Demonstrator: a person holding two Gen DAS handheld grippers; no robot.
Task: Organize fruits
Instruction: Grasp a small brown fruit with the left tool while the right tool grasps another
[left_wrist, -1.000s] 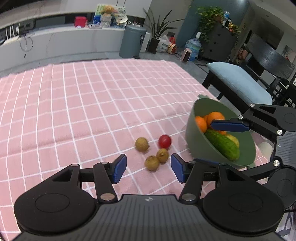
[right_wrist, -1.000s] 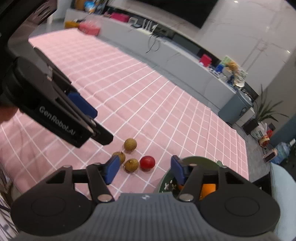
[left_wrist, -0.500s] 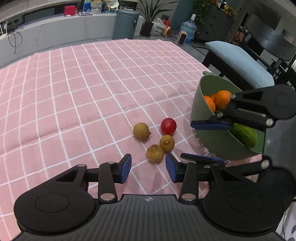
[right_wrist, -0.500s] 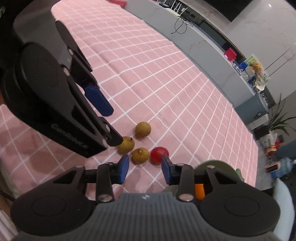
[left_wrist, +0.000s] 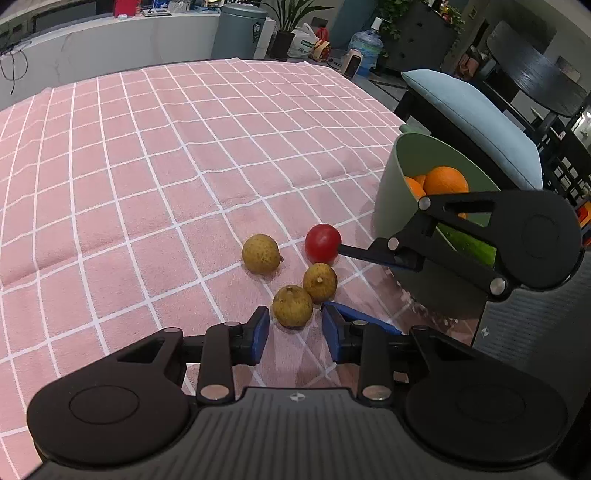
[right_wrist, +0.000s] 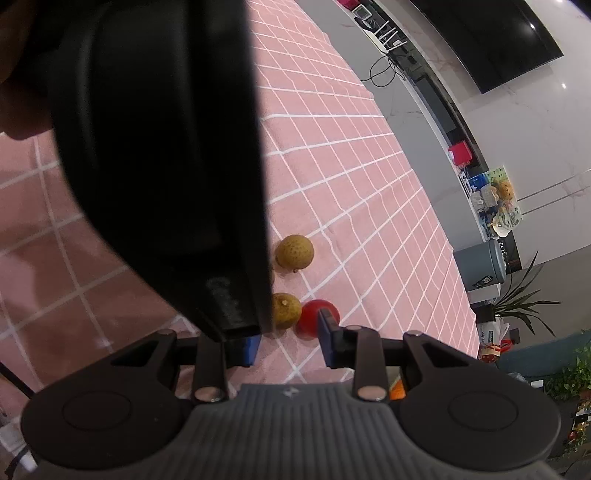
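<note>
Closing left gripper (left_wrist: 295, 332): jaws narrower than 1 second ago, apart around nearest brown round longan (left_wrist: 292, 306).
Right gripper (right_wrist: 288, 341): closing beside it, lower, empty.

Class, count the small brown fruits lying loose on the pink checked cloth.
3. One lies apart to the left, one sits just below the red fruit, and one is nearest the left tool. None seems hidden.

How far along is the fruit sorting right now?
Done: oranges and a cucumber sit in the green bowl. In hand: nothing yet; both grippers are closing near the loose fruit. Left: three brown fruits and the red one lie on the cloth.
</note>
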